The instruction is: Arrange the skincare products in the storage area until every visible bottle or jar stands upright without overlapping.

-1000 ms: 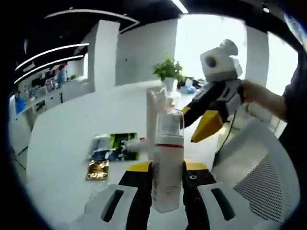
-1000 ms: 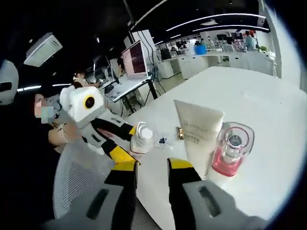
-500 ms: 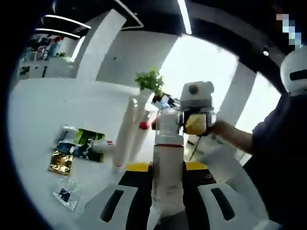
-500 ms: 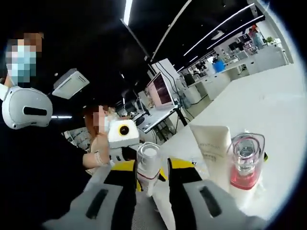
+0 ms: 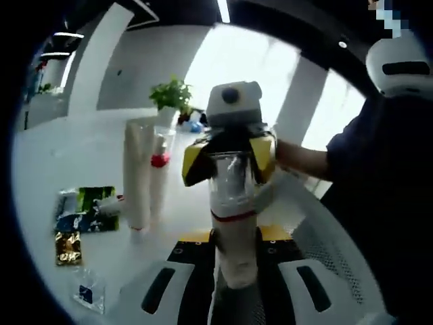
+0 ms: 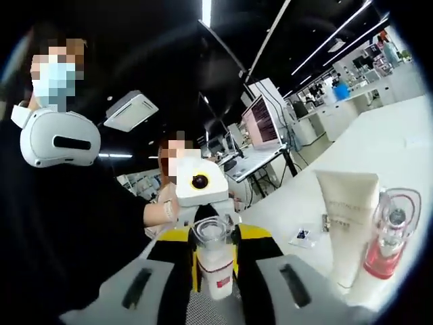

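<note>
A white pump bottle (image 5: 233,233) with a clear cap and a red band stands upright, held off the table with my left gripper (image 5: 233,245) shut on its lower body. My right gripper (image 5: 230,162) comes in from beyond, its yellow jaws open on either side of the clear cap. In the right gripper view the same bottle (image 6: 216,267) sits between the open jaws of my right gripper (image 6: 215,237). A white tube (image 5: 139,176) (image 6: 348,223) stands on its cap on the table. Beside it is a clear bottle with a pink base (image 5: 160,169) (image 6: 387,233).
Flat sachets (image 5: 84,210), a gold packet (image 5: 66,247) and a small clear bag (image 5: 88,294) lie on the white table (image 5: 40,176). A potted plant (image 5: 172,95) stands at its far end. A white mesh chair (image 5: 338,257) and a person's dark sleeve (image 5: 385,169) are close on the right.
My right gripper has closed in from the side and now brackets the bottle's cap. The left gripper keeps its hold on the bottle. Both views have swung.
</note>
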Motion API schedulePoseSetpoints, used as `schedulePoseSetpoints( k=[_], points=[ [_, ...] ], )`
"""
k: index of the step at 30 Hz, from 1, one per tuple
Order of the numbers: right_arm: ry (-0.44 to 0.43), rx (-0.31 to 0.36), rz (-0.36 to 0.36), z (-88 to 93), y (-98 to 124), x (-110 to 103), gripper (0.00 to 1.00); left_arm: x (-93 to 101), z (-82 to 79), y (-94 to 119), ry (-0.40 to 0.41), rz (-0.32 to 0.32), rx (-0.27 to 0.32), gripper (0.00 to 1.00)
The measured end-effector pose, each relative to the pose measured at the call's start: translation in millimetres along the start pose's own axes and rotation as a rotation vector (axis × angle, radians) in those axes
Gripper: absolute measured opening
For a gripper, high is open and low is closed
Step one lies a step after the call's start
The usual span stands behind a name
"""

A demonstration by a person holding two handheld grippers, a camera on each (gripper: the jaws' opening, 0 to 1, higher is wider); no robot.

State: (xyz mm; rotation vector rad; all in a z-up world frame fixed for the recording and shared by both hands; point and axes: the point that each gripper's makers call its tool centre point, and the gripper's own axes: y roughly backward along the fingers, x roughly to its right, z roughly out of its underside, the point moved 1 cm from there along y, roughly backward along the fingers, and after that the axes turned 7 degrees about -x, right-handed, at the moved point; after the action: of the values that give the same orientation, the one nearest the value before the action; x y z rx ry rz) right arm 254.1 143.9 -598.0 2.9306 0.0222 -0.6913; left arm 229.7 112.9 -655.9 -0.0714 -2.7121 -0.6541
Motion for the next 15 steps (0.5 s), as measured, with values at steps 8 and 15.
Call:
schedulePoseSetpoints(
  k=[8, 15],
  points=[
    [-0.011, -0.062, 0.157, 4.2, -1, 21, 0.19, -18.3, 3.1, -2, -0.025, -0.121, -0.011, 0.2],
    [-0.052, -0.04, 0.412, 0.7, 10, 52, 0.19, -45.1, 1.3, 6, 0.033, -0.313, 0.006, 0.22]
  ],
)
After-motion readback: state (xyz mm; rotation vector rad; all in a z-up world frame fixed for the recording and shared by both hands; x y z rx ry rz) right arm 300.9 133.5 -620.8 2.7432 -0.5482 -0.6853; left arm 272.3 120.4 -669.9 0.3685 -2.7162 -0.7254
